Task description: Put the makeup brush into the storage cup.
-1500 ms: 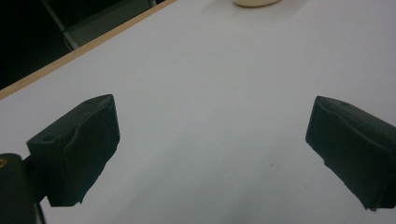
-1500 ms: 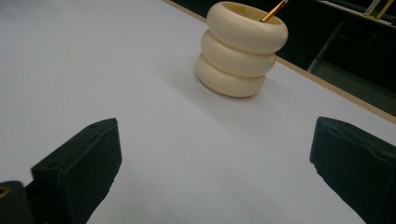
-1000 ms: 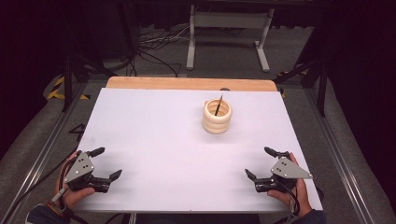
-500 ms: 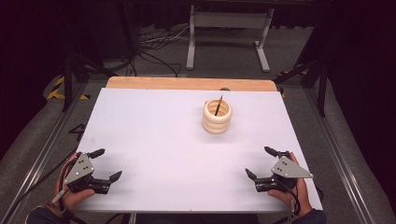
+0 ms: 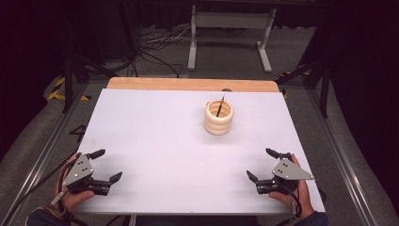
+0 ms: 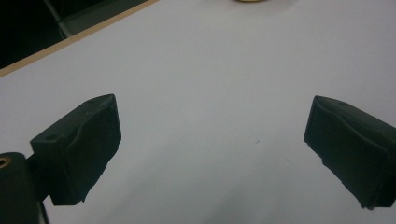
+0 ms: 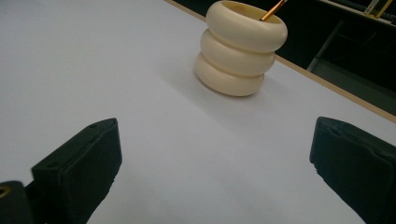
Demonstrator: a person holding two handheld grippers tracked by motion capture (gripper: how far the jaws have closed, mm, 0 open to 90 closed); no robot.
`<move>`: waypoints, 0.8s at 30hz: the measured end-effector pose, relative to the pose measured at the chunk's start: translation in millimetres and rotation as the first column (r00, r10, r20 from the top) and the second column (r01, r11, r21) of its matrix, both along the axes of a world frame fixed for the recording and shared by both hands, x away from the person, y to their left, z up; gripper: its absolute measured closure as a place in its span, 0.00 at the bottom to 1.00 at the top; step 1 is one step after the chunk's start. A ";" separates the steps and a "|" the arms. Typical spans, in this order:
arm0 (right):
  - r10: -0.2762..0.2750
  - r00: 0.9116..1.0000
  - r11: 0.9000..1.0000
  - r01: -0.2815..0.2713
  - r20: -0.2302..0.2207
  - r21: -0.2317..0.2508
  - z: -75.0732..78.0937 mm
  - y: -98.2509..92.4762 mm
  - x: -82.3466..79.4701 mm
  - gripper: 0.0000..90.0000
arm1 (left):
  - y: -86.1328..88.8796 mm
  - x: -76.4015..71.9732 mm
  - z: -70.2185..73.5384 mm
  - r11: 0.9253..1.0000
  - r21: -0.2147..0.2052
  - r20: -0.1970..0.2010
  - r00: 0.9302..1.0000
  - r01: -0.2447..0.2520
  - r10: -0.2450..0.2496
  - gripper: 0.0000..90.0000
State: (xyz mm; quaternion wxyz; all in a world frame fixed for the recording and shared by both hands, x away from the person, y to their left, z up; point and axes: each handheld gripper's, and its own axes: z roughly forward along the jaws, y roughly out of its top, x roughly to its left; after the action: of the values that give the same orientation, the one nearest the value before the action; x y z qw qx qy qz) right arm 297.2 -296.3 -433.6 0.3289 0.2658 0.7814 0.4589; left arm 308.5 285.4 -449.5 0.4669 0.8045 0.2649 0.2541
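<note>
Jaws spread wide on both, gripping nothing: left black two-jaw gripper [image 5: 102, 165] low at the near left corner of the white rectangular table top [image 5: 164, 136], right black two-jaw gripper [image 5: 263, 164] at the near right corner, well apart from each other. No brand, label or writing legible anywhere. Two grippers, two hands. Farther off, right of centre: one cream holder shaped like three stacked rings [image 5: 219, 117], upright, with one thin pencil-like stick [image 5: 219, 106] leaning inside, orange-shafted in the right gripper view. Beyond, a bare wooden strip [image 5: 188, 84] along the far edge.
</note>
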 end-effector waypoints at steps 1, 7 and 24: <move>0.001 1.000 1.000 -0.001 0.001 0.001 0.1 -0.4 0.0 0.03 | -0.7 0.1 0.0 1.000 0.005 0.001 1.000 0.000 0.000 0.05; 0.000 1.000 1.000 0.000 0.004 0.004 0.5 -1.0 0.0 0.03 | -0.8 0.3 1.6 1.000 0.000 0.009 1.000 -0.001 0.001 0.05; 0.003 1.000 1.000 -0.003 0.002 0.010 0.4 -1.4 0.4 0.03 | -6.8 2.5 -2.9 1.000 0.020 -0.021 1.000 0.011 -0.010 0.05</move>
State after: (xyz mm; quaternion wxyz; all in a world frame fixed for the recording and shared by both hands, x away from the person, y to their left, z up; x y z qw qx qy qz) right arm 297.6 -297.8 -433.2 0.3276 0.2656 0.7792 0.4636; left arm 311.1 278.6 -452.5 0.4573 0.8132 0.2628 0.2461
